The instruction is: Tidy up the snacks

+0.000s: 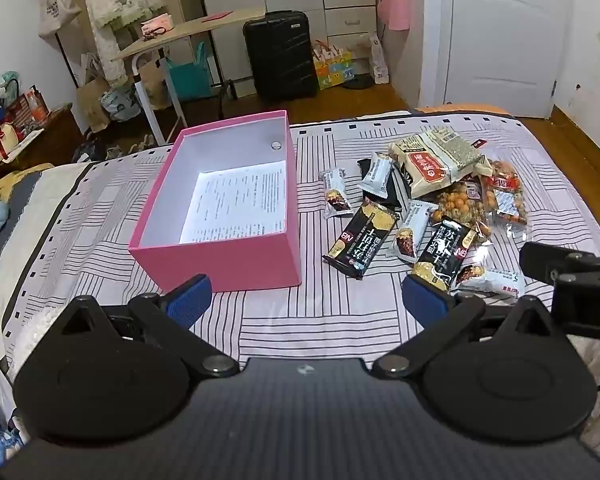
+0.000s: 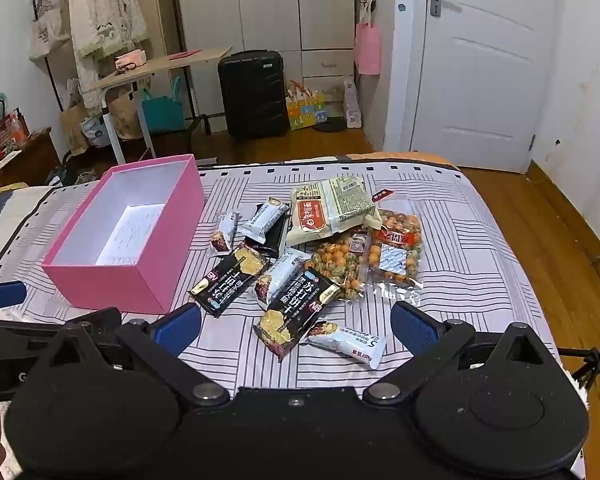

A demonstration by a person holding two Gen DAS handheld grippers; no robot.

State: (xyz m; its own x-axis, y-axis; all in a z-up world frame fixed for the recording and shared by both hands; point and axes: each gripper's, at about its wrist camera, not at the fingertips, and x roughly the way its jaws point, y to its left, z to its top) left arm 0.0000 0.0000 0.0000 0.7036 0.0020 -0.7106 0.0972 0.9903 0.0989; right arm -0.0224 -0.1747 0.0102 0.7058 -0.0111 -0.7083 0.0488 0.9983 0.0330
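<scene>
Both the left gripper point(image 1: 306, 294) and right gripper point(image 2: 296, 326) gape wide, empty. Glossy snack packets point(image 2: 300, 264) lie heaped beside the pink box point(image 1: 224, 200); small print unreadable

Open pink box point(image 1: 236, 258) with white lining and a printed sheet on its floor, lidless, upright, snack pile point(image 2: 320, 256) just right of the box: black cracker packs, small white bars, a beige bag, clear bags of orange nuts, overlapping, lying flat

Bedroom with a wooden floor point(image 2: 532, 232)

White door point(image 2: 480, 80), pale wardrobe point(image 2: 268, 4), black suitcase point(image 2: 252, 94) — striped bed point(image 2: 460, 240) in front.
</scene>
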